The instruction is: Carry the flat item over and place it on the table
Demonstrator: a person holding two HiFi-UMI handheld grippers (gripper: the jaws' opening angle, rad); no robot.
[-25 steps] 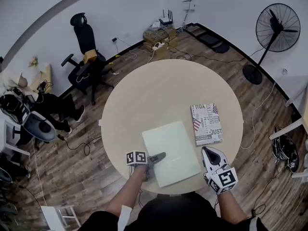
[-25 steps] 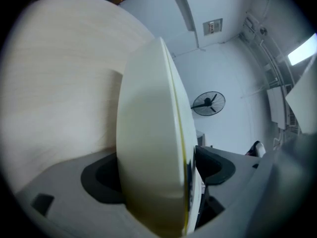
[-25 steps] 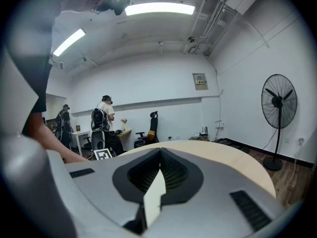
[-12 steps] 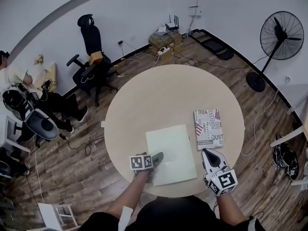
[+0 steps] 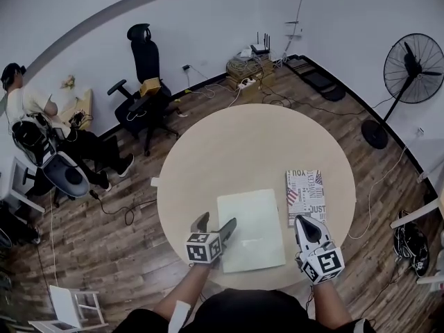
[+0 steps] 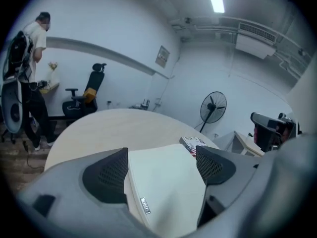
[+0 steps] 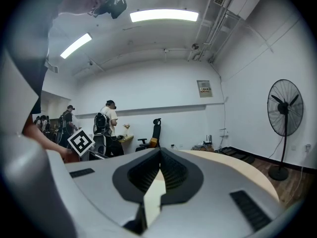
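A pale green flat item [image 5: 253, 231] lies on the round beige table [image 5: 243, 144], near its front edge. My left gripper [image 5: 216, 220] is at the item's left edge with its jaws spread wide. One finger is over the bare table, the other over the item's edge. In the left gripper view the flat item [image 6: 168, 187] lies between the open left gripper [image 6: 163, 167] pads, and neither pad presses on it. My right gripper [image 5: 306, 223] hovers just right of the item, shut on nothing. The right gripper view shows that gripper [image 7: 159, 157] with its jaws closed together.
A printed book [image 5: 306, 197] lies on the table right of the flat item. A black office chair [image 5: 146, 82] and a person [image 5: 28, 109] are at the back left. A standing fan [image 5: 416, 61] is at the right, and cables run across the wooden floor.
My left gripper's jaws have spread apart and let go of the item's left edge. The flat item stays lying on the table. The right gripper has kept its place.
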